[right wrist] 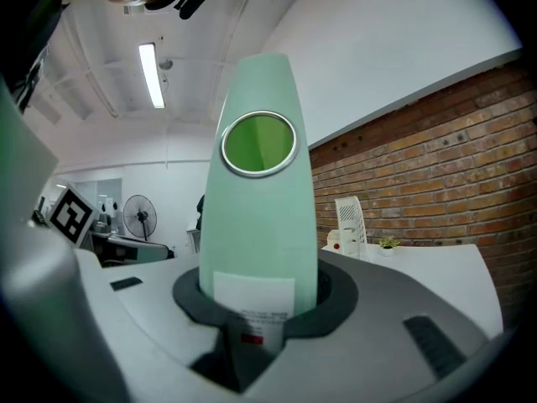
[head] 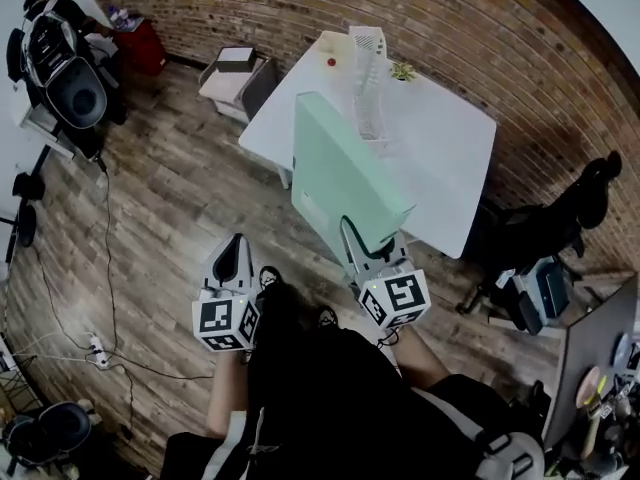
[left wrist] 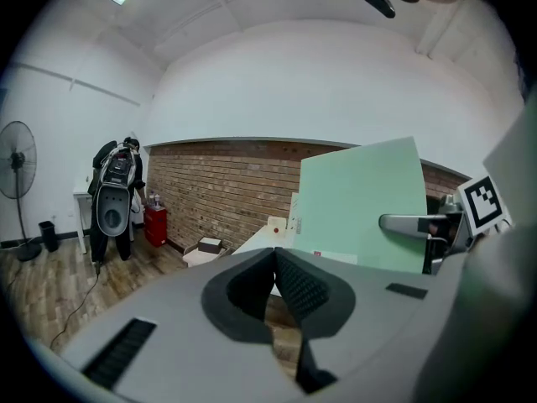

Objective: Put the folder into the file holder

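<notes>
A pale green box folder (head: pixel 345 183) stands up on edge from my right gripper (head: pixel 372 251), which is shut on its lower spine end. In the right gripper view the folder (right wrist: pixel 258 217) fills the middle, its ringed finger hole at the top, with the jaws of my right gripper (right wrist: pixel 260 296) clamped on it. The white mesh file holder (head: pixel 368 78) stands at the far side of the white table (head: pixel 450 148), beyond the folder. It shows again as the file holder (right wrist: pixel 351 221) to the right. My left gripper (head: pixel 232 268) hangs over the floor, shut and empty, its tips (left wrist: pixel 274 254) touching.
A small plant (head: pixel 403 70) and a red item (head: pixel 331 62) sit near the holder. A low cart with a box (head: pixel 236 60) stands left of the table. There is a black chair (head: pixel 560 218) on the right. Cables and a power strip (head: pixel 97 349) lie on the wooden floor, and a brick wall runs behind.
</notes>
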A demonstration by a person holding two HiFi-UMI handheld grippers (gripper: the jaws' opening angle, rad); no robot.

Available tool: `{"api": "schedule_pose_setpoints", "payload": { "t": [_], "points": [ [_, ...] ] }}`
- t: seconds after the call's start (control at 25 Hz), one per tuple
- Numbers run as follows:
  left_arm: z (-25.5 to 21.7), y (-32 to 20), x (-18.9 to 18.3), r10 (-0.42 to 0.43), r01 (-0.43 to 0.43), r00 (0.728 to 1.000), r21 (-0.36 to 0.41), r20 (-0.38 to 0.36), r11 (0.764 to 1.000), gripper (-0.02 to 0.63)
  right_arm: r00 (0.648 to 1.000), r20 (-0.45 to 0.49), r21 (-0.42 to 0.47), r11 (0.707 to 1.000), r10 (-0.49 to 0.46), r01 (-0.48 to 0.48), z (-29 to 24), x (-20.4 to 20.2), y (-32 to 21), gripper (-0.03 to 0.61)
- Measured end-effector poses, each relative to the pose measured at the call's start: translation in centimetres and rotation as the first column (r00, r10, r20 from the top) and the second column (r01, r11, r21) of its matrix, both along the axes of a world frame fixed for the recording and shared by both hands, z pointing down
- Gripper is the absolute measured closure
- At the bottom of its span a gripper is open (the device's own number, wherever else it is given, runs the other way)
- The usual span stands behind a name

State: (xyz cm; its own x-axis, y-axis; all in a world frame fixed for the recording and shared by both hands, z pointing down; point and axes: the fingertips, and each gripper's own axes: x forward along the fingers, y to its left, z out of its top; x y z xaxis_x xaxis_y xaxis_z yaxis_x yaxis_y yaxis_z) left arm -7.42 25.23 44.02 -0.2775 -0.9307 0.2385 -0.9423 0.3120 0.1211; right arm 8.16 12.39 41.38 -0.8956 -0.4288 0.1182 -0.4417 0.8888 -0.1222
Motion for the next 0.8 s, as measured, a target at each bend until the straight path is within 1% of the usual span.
{"api": "schedule_pose_setpoints", "payload": {
  "t": [0.2, 0.32, 0.4, 0.48, 0.56, 0.68, 0.8],
  "points": [
    [-1.2, -5.5, -5.6, 0.091, -0.091, 0.996, 0.016, 0.008, 0.996, 0.591, 0.996, 0.003, 0.025, 0.996, 0.091, -0.091, -1.7, -3.1, -3.9, 0.443],
    [-2.0, -8.8, -7.6, 0.177, -0.177, 0.984, 0.027, 0.005, 0.984, 0.591, 0.99, 0.009, 0.031, 0.989, 0.141, -0.141, -2.8, -5.0, -5.6, 0.443],
    [-2.1, -10.8, -8.3, 0.25, -0.25, 0.968, 0.027, 0.007, 0.968, 0.591, 0.984, 0.006, 0.03, 0.983, 0.179, -0.18, -3.1, -5.9, -6.3, 0.443],
    [-1.9, -12.5, -9.0, 0.33, -0.33, 0.944, 0.023, 0.004, 0.944, 0.591, 0.973, 0.004, 0.018, 0.973, 0.232, -0.232, -3.3, -6.2, -6.5, 0.443],
    [-1.8, -14.4, -9.4, 0.391, -0.391, 0.92, 0.028, 0.0, 0.92, 0.591, 0.963, 0.015, 0.007, 0.963, 0.27, -0.27, -3.7, -6.3, -6.9, 0.443],
    [-1.4, -17.9, -9.4, 0.439, -0.438, 0.899, 0.033, 0.002, 0.898, 0.591, 0.949, 0.033, -0.003, 0.95, 0.312, -0.312, -4.3, -5.7, -8.6, 0.443],
    [-0.8, -20.9, -7.7, 0.493, -0.493, 0.87, 0.027, -0.019, 0.87, 0.591, 0.93, 0.013, -0.009, 0.93, 0.368, -0.368, -4.3, -3.7, -9.7, 0.443]
  ]
}}
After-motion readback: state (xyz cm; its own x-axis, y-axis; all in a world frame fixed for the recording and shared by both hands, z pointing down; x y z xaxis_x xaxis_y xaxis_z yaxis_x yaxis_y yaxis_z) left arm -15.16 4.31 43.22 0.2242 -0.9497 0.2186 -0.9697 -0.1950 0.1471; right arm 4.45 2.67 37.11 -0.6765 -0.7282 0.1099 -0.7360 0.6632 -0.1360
